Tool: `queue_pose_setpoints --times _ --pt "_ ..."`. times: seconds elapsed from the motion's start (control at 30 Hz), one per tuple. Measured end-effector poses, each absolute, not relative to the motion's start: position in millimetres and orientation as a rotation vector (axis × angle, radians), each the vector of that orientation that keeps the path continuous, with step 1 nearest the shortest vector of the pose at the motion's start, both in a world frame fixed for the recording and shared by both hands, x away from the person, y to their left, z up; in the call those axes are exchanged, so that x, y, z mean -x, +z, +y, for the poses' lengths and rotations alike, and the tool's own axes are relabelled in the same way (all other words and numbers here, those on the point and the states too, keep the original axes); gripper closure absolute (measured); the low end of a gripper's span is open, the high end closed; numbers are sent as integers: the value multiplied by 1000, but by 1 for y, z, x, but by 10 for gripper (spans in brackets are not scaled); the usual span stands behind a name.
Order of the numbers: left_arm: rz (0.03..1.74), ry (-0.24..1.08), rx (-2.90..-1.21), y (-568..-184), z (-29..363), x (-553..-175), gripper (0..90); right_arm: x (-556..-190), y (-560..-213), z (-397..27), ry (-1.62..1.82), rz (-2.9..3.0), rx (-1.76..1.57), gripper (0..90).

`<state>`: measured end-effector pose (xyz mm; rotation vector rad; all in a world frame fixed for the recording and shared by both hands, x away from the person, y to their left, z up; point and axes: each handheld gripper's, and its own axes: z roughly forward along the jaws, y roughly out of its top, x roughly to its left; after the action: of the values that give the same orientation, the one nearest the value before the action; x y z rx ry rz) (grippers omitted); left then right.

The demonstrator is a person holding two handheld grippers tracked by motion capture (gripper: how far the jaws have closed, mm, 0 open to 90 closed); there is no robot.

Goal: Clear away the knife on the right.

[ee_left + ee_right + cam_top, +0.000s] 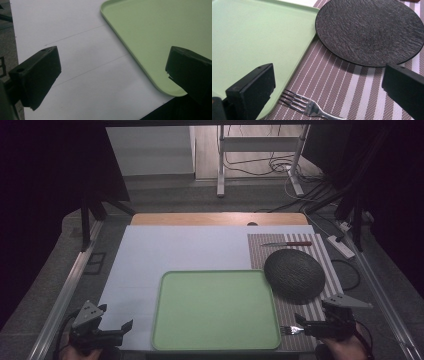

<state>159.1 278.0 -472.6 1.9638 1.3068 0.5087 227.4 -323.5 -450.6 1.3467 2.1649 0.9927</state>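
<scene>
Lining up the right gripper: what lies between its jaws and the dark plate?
Bare striped placemat, by the right gripper view; the fork lies nearer, between the open jaws, short of the plate.

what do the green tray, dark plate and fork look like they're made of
Tray: probably plastic, with a smooth matte pale green surface and a moulded rounded rim. Plate: likely stoneware or slate-look ceramic, dark grey and matte with a rough ridged texture. Fork: metal, probably steel, silvery with bright glints on the tines.

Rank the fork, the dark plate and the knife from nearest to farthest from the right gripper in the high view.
1. Fork: on the striped mat, just at the right gripper's open jaws.
2. Dark plate: farther up the mat, beside the green tray.
3. Knife: at the mat's far end, beyond the plate.
</scene>
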Motion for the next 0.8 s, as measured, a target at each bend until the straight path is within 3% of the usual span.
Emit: queue_pose_setpoints --times 0.8 --pt "1325 489 -1962 -473 279 -159 2 -230 -452 -321 976 2220 -1331 0"
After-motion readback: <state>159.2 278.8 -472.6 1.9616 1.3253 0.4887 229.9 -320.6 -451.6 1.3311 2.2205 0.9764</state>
